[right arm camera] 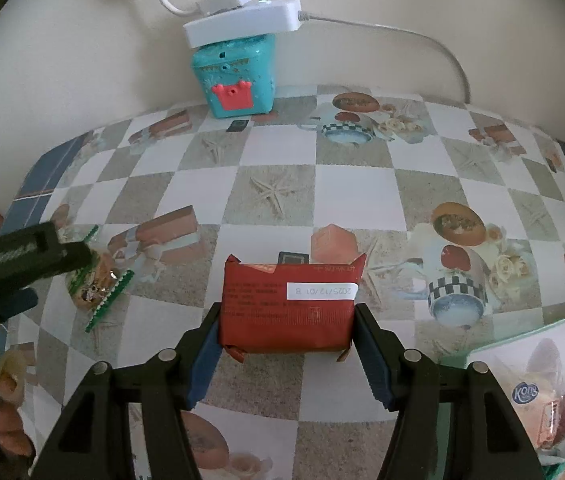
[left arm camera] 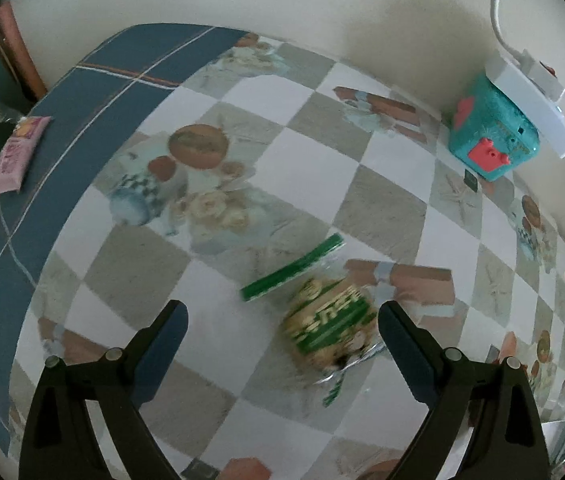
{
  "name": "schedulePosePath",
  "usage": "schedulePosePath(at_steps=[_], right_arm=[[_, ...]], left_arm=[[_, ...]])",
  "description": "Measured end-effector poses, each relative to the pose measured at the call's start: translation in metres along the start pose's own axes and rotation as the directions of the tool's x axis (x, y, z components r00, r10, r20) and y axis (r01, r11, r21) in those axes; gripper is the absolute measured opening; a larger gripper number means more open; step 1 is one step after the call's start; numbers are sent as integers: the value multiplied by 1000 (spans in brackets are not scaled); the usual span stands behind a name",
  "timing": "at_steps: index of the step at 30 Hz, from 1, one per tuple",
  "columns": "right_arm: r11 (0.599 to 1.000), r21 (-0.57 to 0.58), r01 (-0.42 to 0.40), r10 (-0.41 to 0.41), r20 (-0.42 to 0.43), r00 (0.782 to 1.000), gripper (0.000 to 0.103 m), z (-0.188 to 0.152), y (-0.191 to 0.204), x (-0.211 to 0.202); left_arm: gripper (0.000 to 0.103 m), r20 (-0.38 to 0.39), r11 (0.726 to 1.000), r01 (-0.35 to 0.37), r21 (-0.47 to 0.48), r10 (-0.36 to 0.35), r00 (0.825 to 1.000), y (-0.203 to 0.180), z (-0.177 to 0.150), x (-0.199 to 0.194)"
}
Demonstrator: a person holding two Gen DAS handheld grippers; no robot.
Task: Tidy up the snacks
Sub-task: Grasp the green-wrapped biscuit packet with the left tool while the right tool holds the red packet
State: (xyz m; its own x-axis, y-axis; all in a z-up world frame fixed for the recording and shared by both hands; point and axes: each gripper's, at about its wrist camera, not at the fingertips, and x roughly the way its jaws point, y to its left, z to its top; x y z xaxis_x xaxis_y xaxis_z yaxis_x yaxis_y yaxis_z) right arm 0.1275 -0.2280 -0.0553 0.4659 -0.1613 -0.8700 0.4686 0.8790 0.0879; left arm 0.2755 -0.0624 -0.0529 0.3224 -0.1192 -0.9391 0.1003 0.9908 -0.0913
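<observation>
Nearest, at the table's front edge: right gripper pinching a red snack packet by its two short sides, blue pads pressed flat against the wrapper, white date sticker facing up, packet just above the checkered tablecloth. Beside it toward the table's left side: left gripper spread wide, nothing between the pads, hovering over a green biscuit packet lying flat on the cloth; packet close to that gripper's right finger, contact impossible to judge through the blur. Seen from the right wrist camera, same green packet partly hidden behind the left gripper's black body. At the front right corner, under the table's glass edge: clear bag of snacks with a blue logo. Off the table's left edge, on something dark: a pink snack packet. Farthest, at the back edge against the wall: teal toy box with a coral crown on its front, white power strip resting on top, white cable running off along the wall.
</observation>
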Motion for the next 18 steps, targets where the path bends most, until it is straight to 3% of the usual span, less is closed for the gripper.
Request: schedulePosePath(at_steps=[8, 11, 13, 18], right_arm=[[1000, -3, -12, 12, 0, 1000, 66, -1, -2, -1], [1000, -1, -15, 15, -2, 1000, 66, -1, -2, 0], [1000, -3, -14, 14, -6, 1000, 66, -2, -2, 0], [1000, -12, -9, 9, -7, 1000, 66, -3, -2, -5]], left_arm=[[95, -47, 999, -54, -3, 54, 997, -13, 11, 20], [85, -60, 999, -40, -10, 39, 997, -13, 11, 25], [70, -49, 998, -61, 8, 61, 997, -16, 10, 24], [68, -46, 999, -37, -5, 37, 998, -14, 0, 19]])
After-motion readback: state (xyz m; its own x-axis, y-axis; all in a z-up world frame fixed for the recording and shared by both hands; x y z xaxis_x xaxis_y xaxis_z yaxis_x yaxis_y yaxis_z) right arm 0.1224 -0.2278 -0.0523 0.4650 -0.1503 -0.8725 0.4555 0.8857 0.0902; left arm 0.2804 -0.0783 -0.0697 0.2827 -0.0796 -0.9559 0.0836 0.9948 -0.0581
